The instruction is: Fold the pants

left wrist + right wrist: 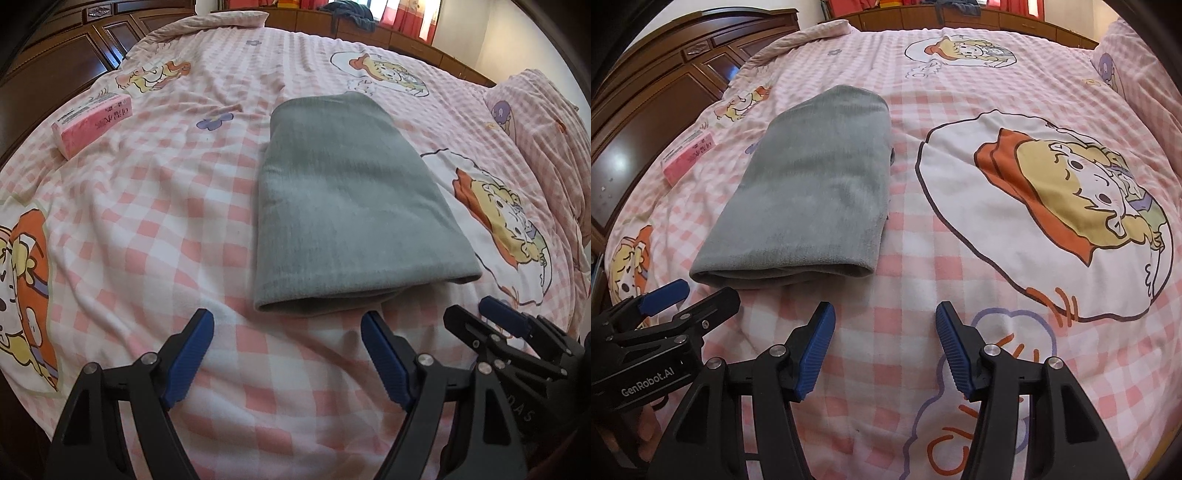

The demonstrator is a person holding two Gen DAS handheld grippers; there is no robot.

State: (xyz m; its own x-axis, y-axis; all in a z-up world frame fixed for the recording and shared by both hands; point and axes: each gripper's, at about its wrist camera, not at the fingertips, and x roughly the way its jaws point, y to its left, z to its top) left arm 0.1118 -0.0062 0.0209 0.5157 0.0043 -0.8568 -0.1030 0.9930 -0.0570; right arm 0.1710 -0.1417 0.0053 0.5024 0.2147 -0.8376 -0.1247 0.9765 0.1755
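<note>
The grey pants point(343, 199) lie folded into a thick rectangle on the pink checked bedspread point(147, 221), their folded edge nearest me. My left gripper point(286, 325) is open just in front of that edge, with nothing between its blue pads. In the right wrist view the folded pants point(812, 192) are up and to the left. My right gripper point(884, 321) is open over bare bedspread point(905, 240), to the right of the pants' near edge. Each gripper shows at the edge of the other's view: the right gripper point(476, 314) and the left gripper point(698, 291).
A pink tissue pack point(92, 120) lies on the bed at the far left. A pillow point(546, 140) in the same checked fabric sits at the right. A dark wooden headboard point(657, 92) runs along the left, and a low wooden cabinet point(369, 26) stands beyond the bed.
</note>
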